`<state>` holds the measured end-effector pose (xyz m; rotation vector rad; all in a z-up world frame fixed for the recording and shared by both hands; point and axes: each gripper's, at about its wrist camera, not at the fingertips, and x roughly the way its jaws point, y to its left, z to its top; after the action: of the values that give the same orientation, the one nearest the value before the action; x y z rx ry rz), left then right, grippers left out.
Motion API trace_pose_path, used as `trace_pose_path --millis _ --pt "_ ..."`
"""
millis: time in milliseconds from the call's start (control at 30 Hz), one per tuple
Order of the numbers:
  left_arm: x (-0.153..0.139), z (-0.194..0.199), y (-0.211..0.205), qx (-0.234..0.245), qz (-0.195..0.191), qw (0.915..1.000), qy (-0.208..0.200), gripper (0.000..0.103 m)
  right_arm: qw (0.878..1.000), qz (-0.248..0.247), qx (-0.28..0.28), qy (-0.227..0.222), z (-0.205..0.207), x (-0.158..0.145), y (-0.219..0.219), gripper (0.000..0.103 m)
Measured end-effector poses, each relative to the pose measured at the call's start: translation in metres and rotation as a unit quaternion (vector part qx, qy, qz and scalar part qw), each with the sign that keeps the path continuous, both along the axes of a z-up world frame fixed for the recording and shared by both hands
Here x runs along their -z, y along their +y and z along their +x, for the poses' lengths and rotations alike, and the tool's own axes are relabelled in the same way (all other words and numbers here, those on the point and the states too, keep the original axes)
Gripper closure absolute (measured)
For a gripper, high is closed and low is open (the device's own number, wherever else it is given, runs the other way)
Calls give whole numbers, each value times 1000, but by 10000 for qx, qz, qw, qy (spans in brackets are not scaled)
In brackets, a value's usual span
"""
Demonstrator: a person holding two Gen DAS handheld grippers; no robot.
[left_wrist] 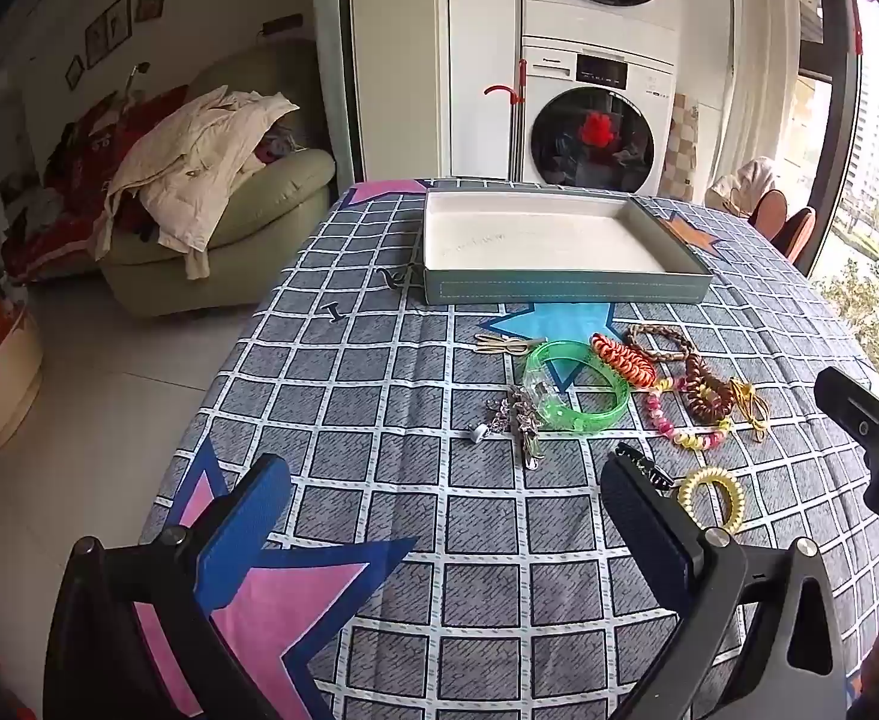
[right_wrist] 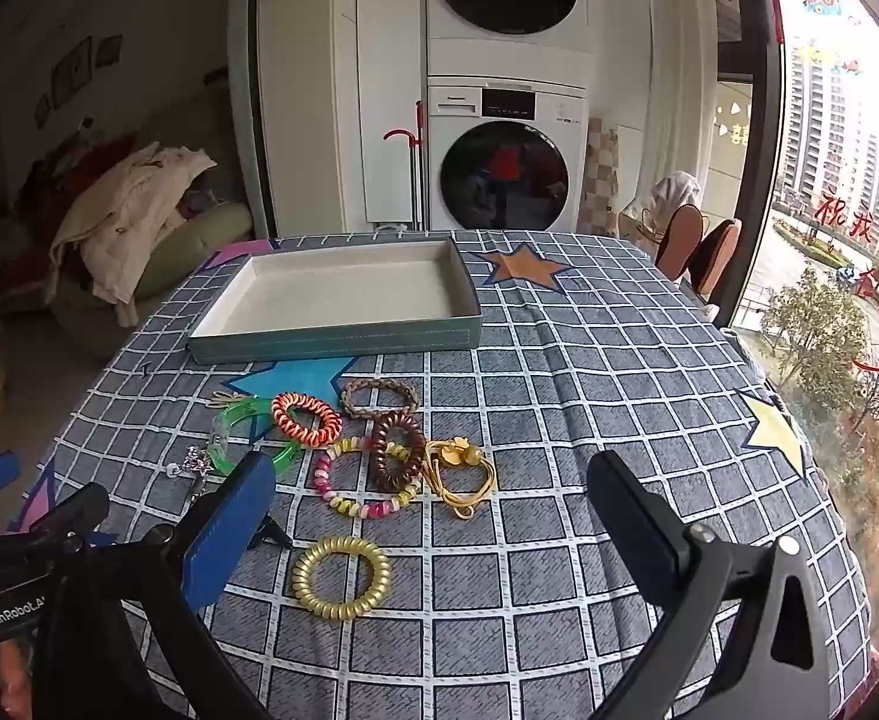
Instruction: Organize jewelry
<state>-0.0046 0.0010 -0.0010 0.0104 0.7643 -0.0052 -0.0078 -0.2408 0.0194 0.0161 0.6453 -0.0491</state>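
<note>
Both grippers hang over the checked grey-and-white tablecloth point(right_wrist: 559, 420) with nothing in them. The left gripper point(left_wrist: 445, 504) has its blue-padded fingers spread wide over bare cloth, and the right gripper point(right_wrist: 433, 492) is just as wide, tilted down toward the pile.

Nearest the right gripper lies the pale gold spiral coil hair tie point(right_wrist: 341, 577), flat and on its own, just inside the blue finger. That looks like the easiest first pick: come down with one pad inside the ring and one outside, close gently, since the coil will likely squash and spring. A small black hair clip point(left_wrist: 643, 468) sits just beside it, close enough to be dragged along, so keep the pads clear of it.

A little further on the pieces crowd together. The pink-and-yellow beaded spiral band point(right_wrist: 358, 480) touches the dark brown coil hair tie point(right_wrist: 397, 450), and the yellow cord with a gold flower charm point(right_wrist: 460, 474) lies against both; lifting one may pull its neighbours. To their left sit the clear green plastic bangle point(left_wrist: 577, 387), the silvery metal charm clip point(left_wrist: 517, 420) against it, the orange-and-red striped coil tie point(right_wrist: 307, 418) and the tan braided band point(right_wrist: 379, 399).

Beyond them waits the shallow grey-green tray with a white lining point(right_wrist: 331, 339), holding nothing yet. The task looks barely begun. Far behind stand stacked white washing machines point(right_wrist: 508, 120).
</note>
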Motion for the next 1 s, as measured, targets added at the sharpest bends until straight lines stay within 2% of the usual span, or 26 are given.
trace_pose_path --millis 1000 --pt "2 0 2 -22 3 10000 45 0 10000 10 -55 20 -1 -2 2 0"
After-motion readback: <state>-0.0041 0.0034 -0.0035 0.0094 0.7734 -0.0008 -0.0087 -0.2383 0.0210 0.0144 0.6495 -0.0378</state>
